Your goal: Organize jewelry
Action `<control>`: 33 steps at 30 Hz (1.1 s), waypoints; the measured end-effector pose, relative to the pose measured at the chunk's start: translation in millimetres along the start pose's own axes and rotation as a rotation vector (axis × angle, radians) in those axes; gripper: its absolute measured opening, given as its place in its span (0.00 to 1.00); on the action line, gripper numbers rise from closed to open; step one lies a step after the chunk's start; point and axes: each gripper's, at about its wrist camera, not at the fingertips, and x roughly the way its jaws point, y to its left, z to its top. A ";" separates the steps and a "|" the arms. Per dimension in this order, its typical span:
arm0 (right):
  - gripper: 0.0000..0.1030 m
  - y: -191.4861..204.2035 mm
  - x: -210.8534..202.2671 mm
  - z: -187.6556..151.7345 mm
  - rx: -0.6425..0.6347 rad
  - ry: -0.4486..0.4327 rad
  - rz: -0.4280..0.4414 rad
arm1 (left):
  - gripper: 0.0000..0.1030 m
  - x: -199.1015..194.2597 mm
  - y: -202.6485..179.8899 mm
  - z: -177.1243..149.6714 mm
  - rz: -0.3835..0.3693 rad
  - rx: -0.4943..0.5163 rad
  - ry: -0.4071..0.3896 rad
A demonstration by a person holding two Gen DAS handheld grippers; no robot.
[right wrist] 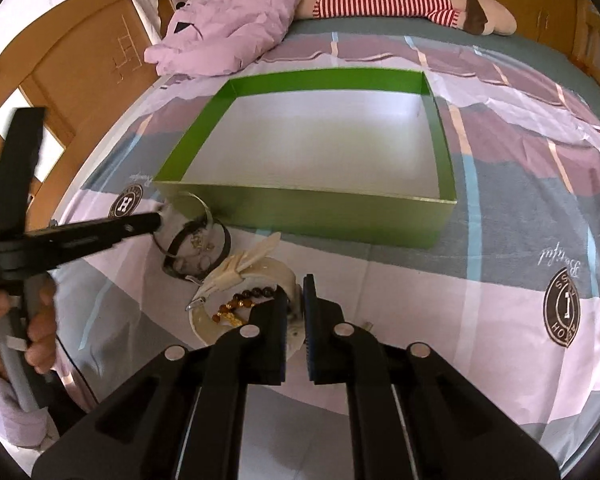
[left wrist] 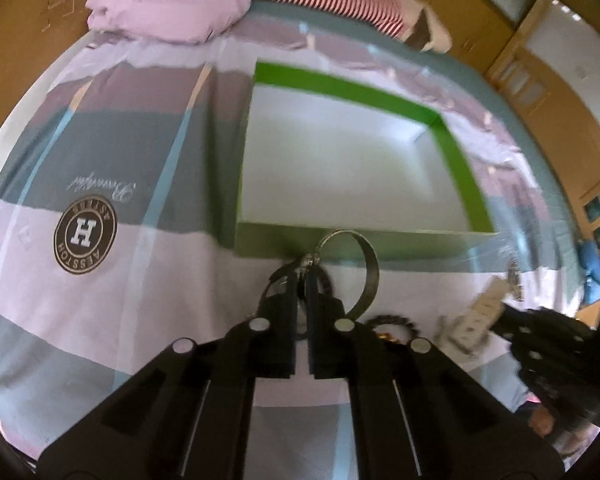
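The bed point(right wrist: 500, 208) under its striped sheet carries everything, and on it sits the green box point(right wrist: 308, 216), its white floor bare in both views. So, as I judge it, nothing is sorted yet: all the jewelry lies outside the box, in a heap just before its near wall, and every piece is left to move.

My left gripper point(left wrist: 305, 266) is nearly closed, its jaws pinched on the silver bangle point(left wrist: 364, 256) at the small clasp end. In the left wrist view the bangle stands up against the box's near wall, about level with its rim. In the right wrist view the same gripper point(right wrist: 158, 222) reaches in from the side, with the bangle point(right wrist: 188, 216) at the box's near left corner, above a dark band point(right wrist: 220, 246).

My right gripper point(right wrist: 296, 292) hangs over the heap, its jaws a narrow gap apart. It holds nothing that I can see. Just beside its left finger lie the cream bangle point(right wrist: 260, 272) and a bead bracelet point(right wrist: 248, 300) of dark and amber beads; whether the finger touches them I cannot tell.
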 end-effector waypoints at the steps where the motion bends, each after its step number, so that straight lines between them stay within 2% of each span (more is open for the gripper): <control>1: 0.07 0.1 -0.5 0.3 0.001 -0.004 -0.001 | 0.03 -3.4 0.5 0.3 -0.009 0.000 -0.007; 7: 0.07 -2.1 -4.5 3.4 0.012 -0.022 0.008 | 0.03 -10.7 3.9 7.7 -0.033 -0.057 -0.062; 10: 0.07 -3.7 -16.4 15.5 0.022 -0.083 0.015 | 0.03 -17.8 1.9 28.6 -0.064 -0.066 -0.120; 12: 0.07 -6.2 -23.4 28.9 0.043 -0.132 0.017 | 0.03 -14.7 -5.0 44.0 -0.036 -0.051 -0.142; 15: 0.07 -10.4 -21.5 60.8 0.071 -0.192 0.009 | 0.03 8.7 -9.2 59.2 0.014 -0.052 -0.118; 18: 0.08 -15.9 4.0 83.5 0.062 -0.226 -0.038 | 0.04 44.9 -9.5 63.0 0.041 -0.037 -0.055; 20: 0.19 -24.7 32.1 86.0 0.077 -0.182 -0.075 | 0.04 59.1 -11.2 59.1 0.072 -0.013 -0.024; 21: 0.37 -29.6 43.0 83.2 0.090 -0.145 -0.071 | 0.06 58.4 -11.6 57.7 0.088 -0.010 -0.024; 22: 0.49 -34.5 52.4 79.0 0.108 -0.107 -0.068 | 0.08 51.8 -13.2 55.2 0.095 -0.009 -0.032; 25: 0.49 -36.4 41.2 74.4 0.116 -0.097 -0.059 | 0.29 13.2 -18.7 34.9 0.066 -0.012 -0.099; 26: 0.49 -33.2 31.8 70.6 0.111 -0.098 -0.045 | 0.39 -2.1 -23.1 18.2 0.089 0.007 -0.117; 28: 0.49 -23.5 8.5 56.4 0.087 -0.091 0.012 | 0.41 -11.2 -30.3 -9.6 0.128 0.075 -0.098; 29: 0.49 -15.7 2.3 47.1 0.058 -0.060 0.017 | 0.41 -10.0 -29.4 -21.2 0.139 0.086 -0.077; 31: 0.49 -1.1 -0.2 28.2 -0.009 0.000 0.011 | 0.41 2.8 -21.3 -39.7 0.166 0.068 -0.001; 33: 0.49 12.9 14.1 0.7 -0.076 0.073 -0.012 | 0.40 21.3 -8.2 -46.5 0.182 0.005 0.076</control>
